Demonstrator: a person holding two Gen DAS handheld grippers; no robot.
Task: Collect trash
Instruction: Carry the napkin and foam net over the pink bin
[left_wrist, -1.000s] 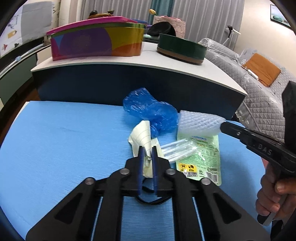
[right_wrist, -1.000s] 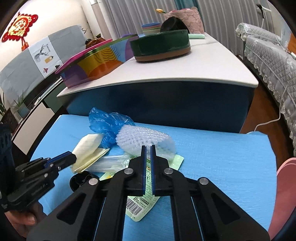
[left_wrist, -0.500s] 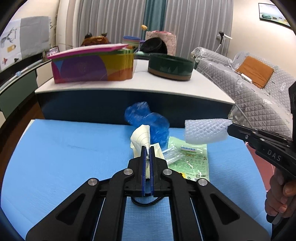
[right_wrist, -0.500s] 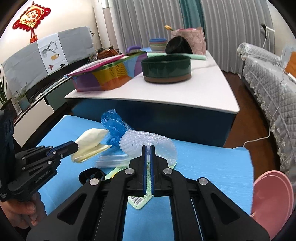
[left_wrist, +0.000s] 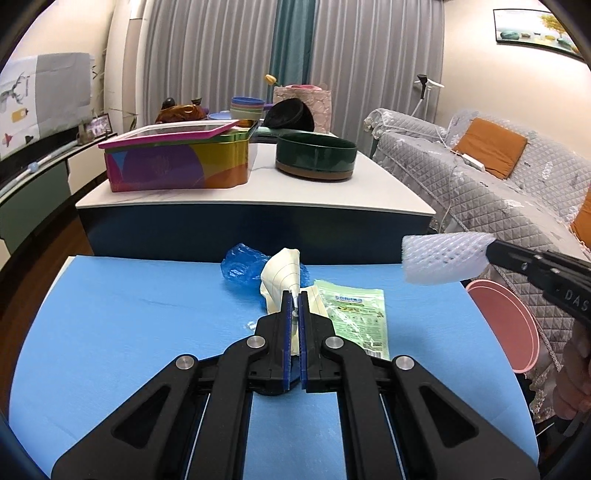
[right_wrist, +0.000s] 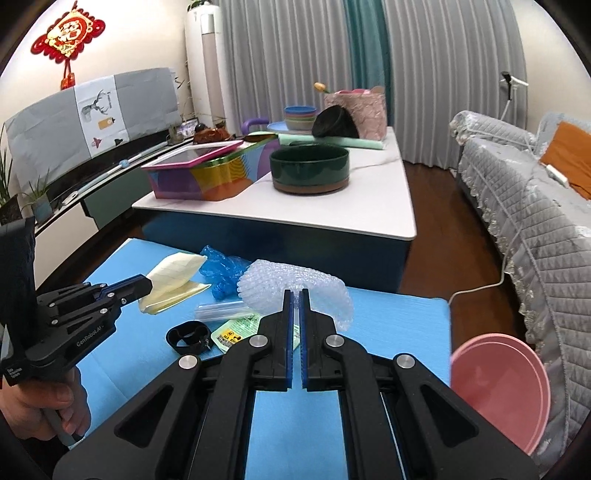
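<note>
**Left wrist view: both grippers holding trash over the blue table**

The left gripper (left_wrist: 294, 295) is closed on a cream paper (left_wrist: 281, 271), raised above the blue table (left_wrist: 129, 314). Just beyond the paper lies a blue bag (left_wrist: 240, 266); a green packet (left_wrist: 356, 317) lies flat just right of the fingers. Far right, the right gripper (left_wrist: 493, 249) grips a white foam net (left_wrist: 443, 258) in the air, above a pink bin (left_wrist: 506, 325) beside the table.
</note>
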